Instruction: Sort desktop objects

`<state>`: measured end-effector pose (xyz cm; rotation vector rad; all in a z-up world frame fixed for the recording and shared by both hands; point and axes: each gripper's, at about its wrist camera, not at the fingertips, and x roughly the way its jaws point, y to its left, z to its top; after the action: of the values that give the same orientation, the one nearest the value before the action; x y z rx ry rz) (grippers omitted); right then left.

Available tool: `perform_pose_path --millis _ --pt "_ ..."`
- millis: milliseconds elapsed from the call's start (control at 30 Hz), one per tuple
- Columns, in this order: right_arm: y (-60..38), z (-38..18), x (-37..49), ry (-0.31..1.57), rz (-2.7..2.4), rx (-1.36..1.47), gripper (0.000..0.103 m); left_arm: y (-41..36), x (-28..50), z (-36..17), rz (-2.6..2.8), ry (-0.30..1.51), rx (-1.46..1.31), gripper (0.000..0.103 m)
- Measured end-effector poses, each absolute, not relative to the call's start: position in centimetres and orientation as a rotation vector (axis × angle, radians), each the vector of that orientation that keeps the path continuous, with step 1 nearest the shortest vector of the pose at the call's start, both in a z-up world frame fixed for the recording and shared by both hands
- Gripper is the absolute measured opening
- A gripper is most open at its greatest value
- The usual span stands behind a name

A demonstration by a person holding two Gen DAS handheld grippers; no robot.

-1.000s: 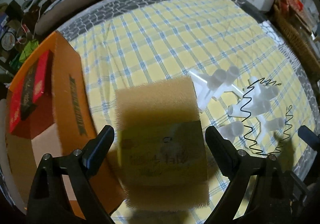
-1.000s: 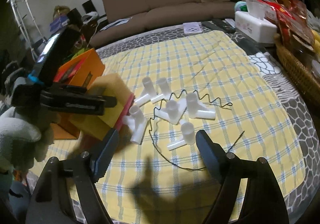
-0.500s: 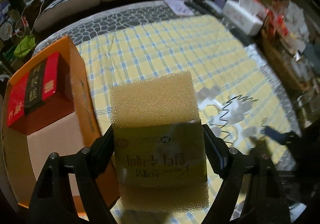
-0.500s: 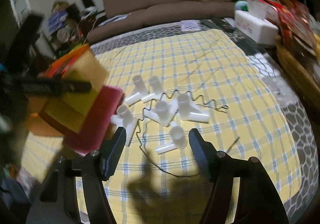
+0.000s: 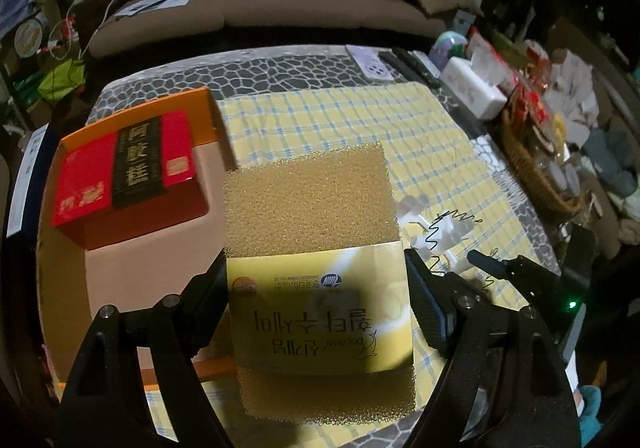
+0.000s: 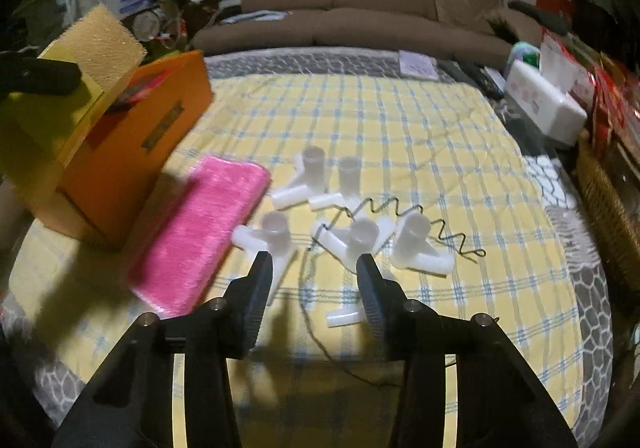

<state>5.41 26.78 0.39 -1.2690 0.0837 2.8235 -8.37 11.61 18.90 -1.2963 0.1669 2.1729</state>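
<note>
My left gripper (image 5: 316,264) is shut on a yellow sponge pack (image 5: 308,204) with a printed paper band, held in the air at the rim of the orange box (image 5: 200,104). A red box (image 5: 124,172) lies inside that box. In the right wrist view the sponge pack (image 6: 100,40) hangs above the orange box (image 6: 160,120). My right gripper (image 6: 314,264) hovers over several white pipe fittings (image 6: 276,232) and a black zigzag wire (image 6: 400,208). Its jaws are closing and press on nothing. A pink sponge (image 6: 200,232) lies flat beside the box.
The yellow checked cloth (image 6: 400,128) covers the table. A white tissue box (image 6: 540,104) and a wicker basket (image 6: 608,204) crowd the right edge. A purple card (image 6: 416,64) and remotes lie at the far edge. A brown sofa (image 6: 360,8) stands behind.
The left gripper closed on the sponge pack, then rose with it and swung left toward the orange box, baring the pink sponge. The right jaws narrowed and shifted over the fittings.
</note>
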Motion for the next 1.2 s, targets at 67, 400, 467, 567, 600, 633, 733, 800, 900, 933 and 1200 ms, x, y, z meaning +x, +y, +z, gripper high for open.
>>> perform_pose_path --millis 67,400,467,567,600,633,733,800,900,933,1200 --pt "26.5 -0.1 5.2 0.053 2.811 -1.308 0.045 10.7 -8.4 19.1 2.177 0.159 -1.296 0.079" --pt "25.5 -3.9 2.7 -0.005 2.736 -1.554 0.014 6.9 -8.8 18.9 2.207 0.126 -1.322 0.079" --pt "25.6 -4.2 2.6 -0.006 2.743 -1.561 0.011 6.2 -8.9 18.6 2.211 0.127 -1.331 0.079" --pt "26.3 -3.7 3.0 0.066 2.770 -1.531 0.007 5.2 -9.0 18.2 2.220 0.123 -1.345 0.079" --pt "26.6 -3.4 3.2 0.095 2.782 -1.513 0.006 4.8 -9.0 18.1 2.223 0.120 -1.348 0.079" --pt "26.9 -3.0 3.3 0.129 2.796 -1.487 0.005 4.5 -9.0 18.1 2.228 0.116 -1.352 0.079" --pt "28.0 -1.4 4.1 0.257 2.860 -1.389 0.004 3.8 -8.9 18.1 2.239 0.108 -1.359 0.079" --pt "28.7 -0.3 4.6 0.374 2.904 -1.329 0.003 3.2 -8.8 18.2 2.249 0.105 -1.358 0.079" --pt "30.3 0.6 4.8 0.604 2.910 -1.292 0.008 2.4 -8.8 18.3 2.256 0.098 -1.361 0.079" --pt "31.0 0.6 4.8 0.721 2.914 -1.296 0.008 2.2 -8.7 18.4 2.257 0.099 -1.361 0.079" --pt "37.6 -0.3 8.9 1.306 2.783 -1.356 0.048 1.3 -8.7 18.0 2.247 0.077 -1.371 0.079"
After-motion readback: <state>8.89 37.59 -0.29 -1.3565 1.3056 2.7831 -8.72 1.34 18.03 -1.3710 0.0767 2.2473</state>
